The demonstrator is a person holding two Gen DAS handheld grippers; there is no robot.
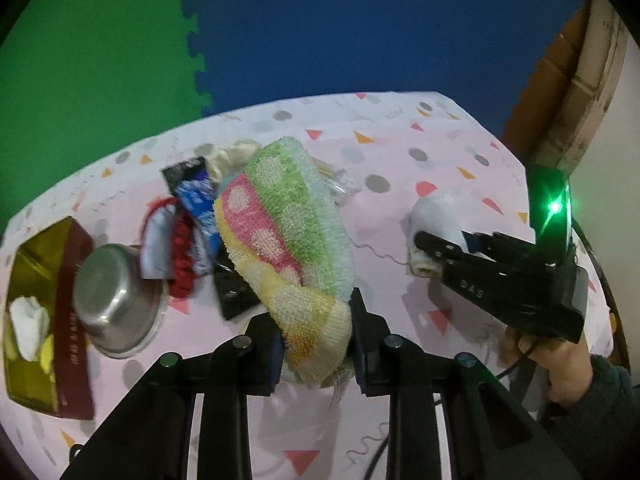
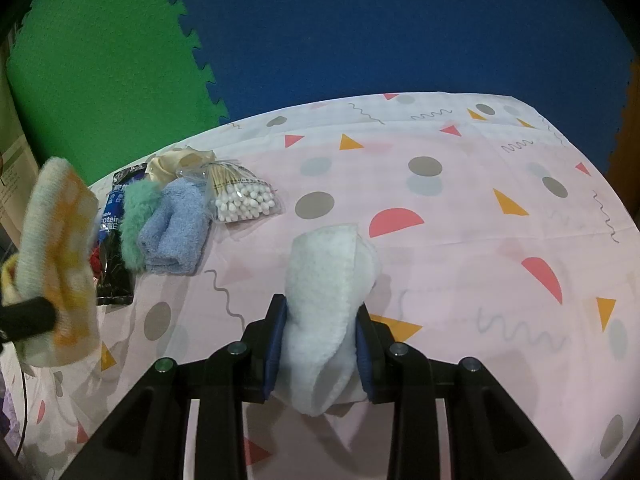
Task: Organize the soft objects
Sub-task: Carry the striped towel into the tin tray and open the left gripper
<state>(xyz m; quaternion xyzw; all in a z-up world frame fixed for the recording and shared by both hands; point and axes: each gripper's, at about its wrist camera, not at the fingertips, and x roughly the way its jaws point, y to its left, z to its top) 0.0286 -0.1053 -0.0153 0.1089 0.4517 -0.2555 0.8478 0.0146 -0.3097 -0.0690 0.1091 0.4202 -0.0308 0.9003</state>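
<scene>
**Both grippers hold soft cloths above the surface**

The left gripper (image 1: pixel 316 344) points steeply down at the surface (image 1: pixel 400 152), its jaws narrowed and pressing on the lower end of a striped towel (image 1: pixel 284 220). The towel rises clear of the surface, in front of the pile behind it. The right gripper (image 2: pixel 320 344) also tilts down, jaws closed to a narrow gap on a white cloth (image 2: pixel 324 280), which stands up between them over the surface's middle. In the left view a hand (image 1: pixel 536 356) in a dark sleeve (image 1: pixel 600 408) grips the right gripper's handle.

The pile lies just left of the white cloth in the right view: a blue cloth (image 2: pixel 172 232), a green fuzzy piece (image 2: pixel 134 220) touching it, a dark sachet (image 2: pixel 114 240), a cream fabric (image 2: pixel 176 162) and a bag of cotton swabs (image 2: pixel 240 196). The towel hides most of this pile in the left view, where only the sachet, a red-and-white item (image 1: pixel 168 248) and the cream fabric show beside it. Left of the towel there sit a steel bowl (image 1: pixel 116 300) and a tissue box (image 1: pixel 44 312), both blurred. The towel is blurred at the right view's left edge, and the left gripper is mostly cut off there. What the red-and-white item is cannot be told.
</scene>
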